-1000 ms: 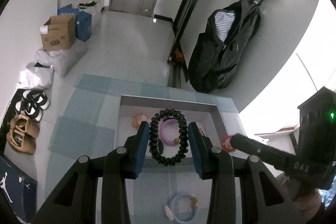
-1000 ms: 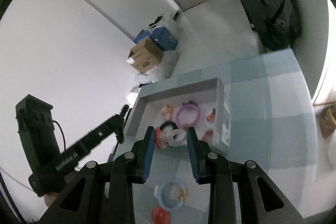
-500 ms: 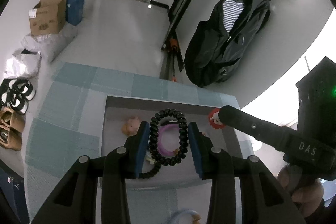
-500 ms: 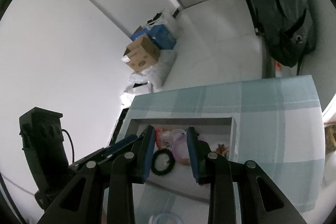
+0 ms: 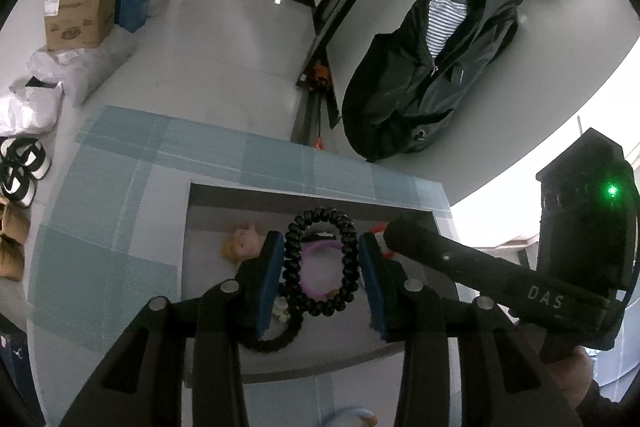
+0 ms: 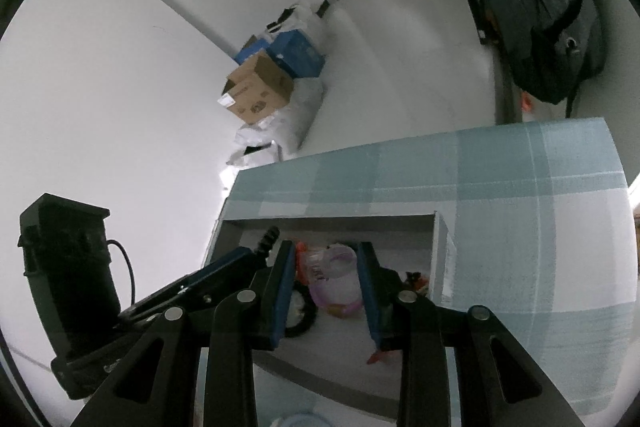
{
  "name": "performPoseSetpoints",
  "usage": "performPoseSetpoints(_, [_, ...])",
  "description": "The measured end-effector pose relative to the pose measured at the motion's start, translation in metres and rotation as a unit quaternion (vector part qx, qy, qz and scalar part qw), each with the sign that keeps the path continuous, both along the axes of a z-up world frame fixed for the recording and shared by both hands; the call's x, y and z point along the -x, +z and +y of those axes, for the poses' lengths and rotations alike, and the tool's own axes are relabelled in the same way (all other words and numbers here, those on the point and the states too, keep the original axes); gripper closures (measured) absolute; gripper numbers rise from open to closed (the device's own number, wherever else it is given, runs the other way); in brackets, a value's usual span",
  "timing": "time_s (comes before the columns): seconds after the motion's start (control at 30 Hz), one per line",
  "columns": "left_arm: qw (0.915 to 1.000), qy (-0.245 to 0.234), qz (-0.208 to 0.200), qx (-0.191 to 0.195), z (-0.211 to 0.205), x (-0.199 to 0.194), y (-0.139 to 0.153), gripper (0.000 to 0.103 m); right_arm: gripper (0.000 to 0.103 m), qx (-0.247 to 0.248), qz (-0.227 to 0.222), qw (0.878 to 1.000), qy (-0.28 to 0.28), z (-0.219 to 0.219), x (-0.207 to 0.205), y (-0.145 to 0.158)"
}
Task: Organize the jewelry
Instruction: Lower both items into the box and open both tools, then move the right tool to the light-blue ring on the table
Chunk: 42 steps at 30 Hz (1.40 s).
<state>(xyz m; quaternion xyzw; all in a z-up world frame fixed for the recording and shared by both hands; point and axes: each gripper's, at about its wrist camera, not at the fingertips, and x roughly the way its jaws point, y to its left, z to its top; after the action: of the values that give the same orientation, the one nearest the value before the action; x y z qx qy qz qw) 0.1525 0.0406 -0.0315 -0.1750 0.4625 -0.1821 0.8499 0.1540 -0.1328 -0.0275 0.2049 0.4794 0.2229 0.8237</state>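
Over the grey tray (image 5: 304,193) my left gripper (image 5: 320,267) holds a black coil bracelet (image 5: 348,247) upright between its blue pads. Its jaws are opening, and both pads still touch the coil. My right gripper (image 6: 326,279) is shut on a clear ring with a red charm (image 6: 320,267), low inside the same tray (image 6: 332,221). The right gripper's tip (image 5: 394,231) sits just right of the left pads. In the tray lie a purple ring (image 5: 320,249), a second black coil ring (image 5: 276,341) and a blond doll charm (image 5: 240,247).
The tray rests on a blue checked cloth (image 5: 120,227) covering the table. A pale blue ring (image 5: 352,417) lies on the cloth near the front edge. Small red pieces (image 6: 416,279) sit at the tray's right wall. Bags, boxes and shoes are on the floor beyond.
Both grippers have come forward and down from the cloth to over the tray, carrying their rings. The right gripper now sits close beside the left one.
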Motion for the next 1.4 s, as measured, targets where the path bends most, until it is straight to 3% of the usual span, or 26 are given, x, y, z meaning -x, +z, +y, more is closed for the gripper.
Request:
performPoseSetpoints(0.13, [0.9999, 0.004, 0.005, 0.008, 0.004, 0.0, 0.0, 0.042, 0.059, 0.001, -0.01, 1.0, -0.011, -0.007, 0.008, 0.008])
performPoseSetpoints(0.17, [0.9999, 0.008, 0.004, 0.009, 0.004, 0.0, 0.0, 0.042, 0.056, 0.002, -0.017, 1.0, -0.013, -0.01, 0.011, 0.011])
performPoseSetpoints(0.2, [0.9998, 0.01, -0.003, 0.015, 0.007, 0.002, 0.001, 0.042, 0.047, 0.006, -0.024, 1.0, -0.016, -0.012, 0.015, 0.015])
performPoseSetpoints(0.3, [0.9996, 0.011, -0.011, 0.024, 0.01, 0.007, 0.005, 0.041, 0.044, 0.002, -0.034, 0.999, -0.019, -0.019, 0.024, 0.022])
performPoseSetpoints(0.4, [0.9991, 0.017, -0.037, 0.008, 0.013, 0.018, 0.014, 0.041, 0.043, 0.003, -0.04, 0.999, -0.023, -0.025, 0.033, 0.027])
performPoseSetpoints(0.53, [0.9975, 0.012, -0.069, -0.001, 0.014, 0.037, 0.029, 0.041, 0.034, -0.002, -0.046, 0.998, -0.035, -0.035, 0.048, 0.035])
performPoseSetpoints(0.7, [0.9919, 0.004, -0.115, -0.055, 0.006, 0.065, 0.047, 0.041, 0.033, 0.0, -0.055, 0.998, -0.032, -0.04, 0.068, 0.04])
performPoseSetpoints(1.0, [0.9858, 0.041, -0.089, -0.136, -0.013, 0.095, 0.039, 0.041, 0.022, 0.009, -0.066, 0.998, -0.019, -0.041, 0.104, 0.039])
performPoseSetpoints(1.07, [0.985, 0.041, -0.092, -0.14, -0.017, 0.099, 0.041, 0.041, 0.018, 0.02, -0.07, 0.997, -0.021, -0.042, 0.112, 0.037])
performPoseSetpoints(1.23, [0.9818, 0.033, -0.104, -0.155, -0.021, 0.121, 0.046, 0.041, 0.013, 0.106, -0.092, 0.99, -0.026, -0.034, 0.129, 0.032])
performPoseSetpoints(1.4, [0.9847, 0.053, -0.064, -0.153, -0.016, 0.135, 0.033, 0.04, 0.012, 0.096, -0.08, 0.992, -0.008, -0.033, 0.138, 0.019])
